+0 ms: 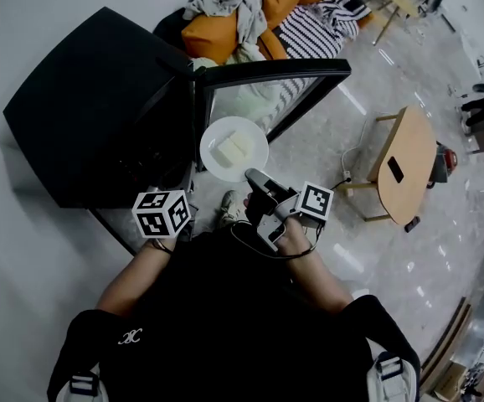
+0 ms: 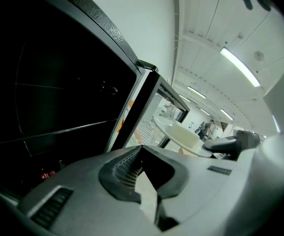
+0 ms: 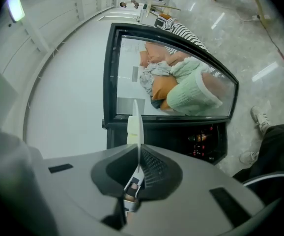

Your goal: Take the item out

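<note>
Plate: the white plate hung in the air just outside the oven, in front of its open door.
Load: a pale block lay loose near the plate's middle; I could not tell what food it was.
Right gripper: the right gripper was clamped on the plate's near rim, and its own view showed the plate edge-on between the jaws.
Left gripper: the left gripper had its jaws together on nothing and sat beside the oven front.
Handling: I judged the plate stiff, smooth and breakable, so slippery at the rim. Held by one edge, it would lever against the pads.
Hold: the flat rim was the place to pinch, gripped deep and kept level.
Risk: any tilt could have slid the block off.
</note>
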Motion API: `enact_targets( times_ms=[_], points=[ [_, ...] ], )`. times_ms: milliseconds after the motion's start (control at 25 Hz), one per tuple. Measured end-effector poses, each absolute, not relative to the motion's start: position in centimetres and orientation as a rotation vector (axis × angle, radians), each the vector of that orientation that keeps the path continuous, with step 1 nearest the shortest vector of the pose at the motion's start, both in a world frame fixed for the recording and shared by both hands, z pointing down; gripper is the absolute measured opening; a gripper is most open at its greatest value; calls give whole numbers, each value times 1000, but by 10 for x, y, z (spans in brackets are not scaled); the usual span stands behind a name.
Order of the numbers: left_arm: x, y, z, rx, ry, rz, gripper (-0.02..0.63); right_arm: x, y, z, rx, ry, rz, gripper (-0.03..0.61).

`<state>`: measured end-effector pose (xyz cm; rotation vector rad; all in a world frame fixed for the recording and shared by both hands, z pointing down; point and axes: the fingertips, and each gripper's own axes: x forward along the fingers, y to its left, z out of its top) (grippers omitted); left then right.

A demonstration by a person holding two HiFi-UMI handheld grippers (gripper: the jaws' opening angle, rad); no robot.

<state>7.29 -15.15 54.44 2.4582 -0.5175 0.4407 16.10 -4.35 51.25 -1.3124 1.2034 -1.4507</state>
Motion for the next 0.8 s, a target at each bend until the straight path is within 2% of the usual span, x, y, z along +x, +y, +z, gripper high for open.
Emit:
enact_targets(
  times_ms=[800],
  points=[
    [52, -158, 540, 2425, -551, 435, 8, 140, -57, 506, -1255, 1237, -1491, 21]
  ],
)
